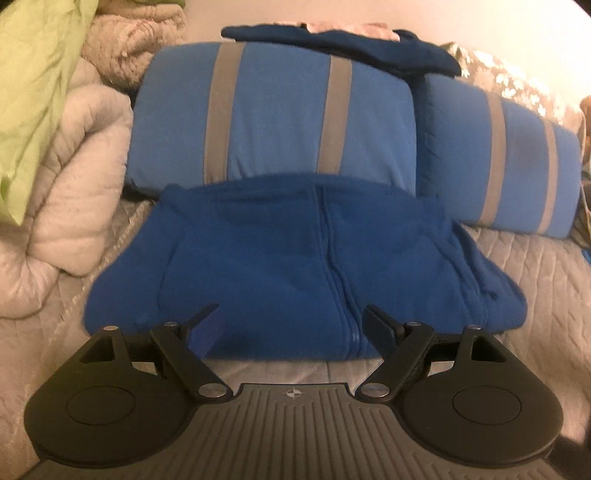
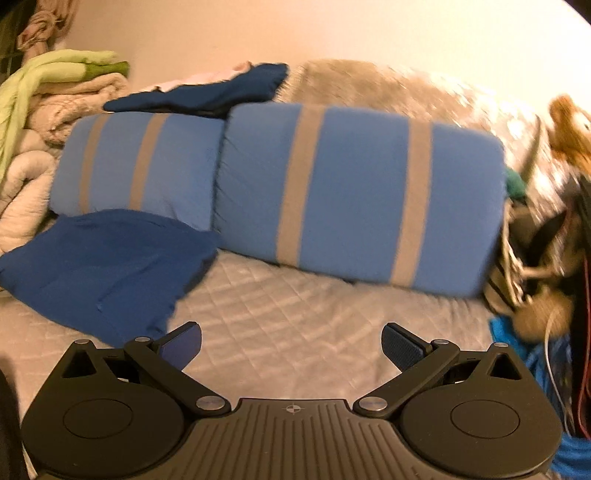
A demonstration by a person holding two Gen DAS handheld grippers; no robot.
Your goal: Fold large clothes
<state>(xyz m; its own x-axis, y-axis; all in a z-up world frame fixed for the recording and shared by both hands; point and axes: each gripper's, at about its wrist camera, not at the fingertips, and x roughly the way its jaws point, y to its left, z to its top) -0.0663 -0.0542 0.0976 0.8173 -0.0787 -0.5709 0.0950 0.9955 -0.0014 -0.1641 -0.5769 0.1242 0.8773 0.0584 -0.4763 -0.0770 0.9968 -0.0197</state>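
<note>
Left gripper, jaws spread and empty, hovers at the blue hoodie; right gripper likewise released. Fabric appears soft, limp; grasp its hem corners near the bed edge.

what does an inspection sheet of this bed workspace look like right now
surface: grey quilted bedspread, mostly bare on the right side
job's things: blue zip hoodie lying folded flat, zip up, its far edge against a pillow
clutter: two striped pillows side by side; navy garment on top of them; beige blankets and green cloth piled at left; soft toy at right
grippers: left gripper open at the hoodie's near edge, holding nothing; right gripper open over bare bedspread
cables: thin cords at the right edge
surroundings: plain wall
</note>
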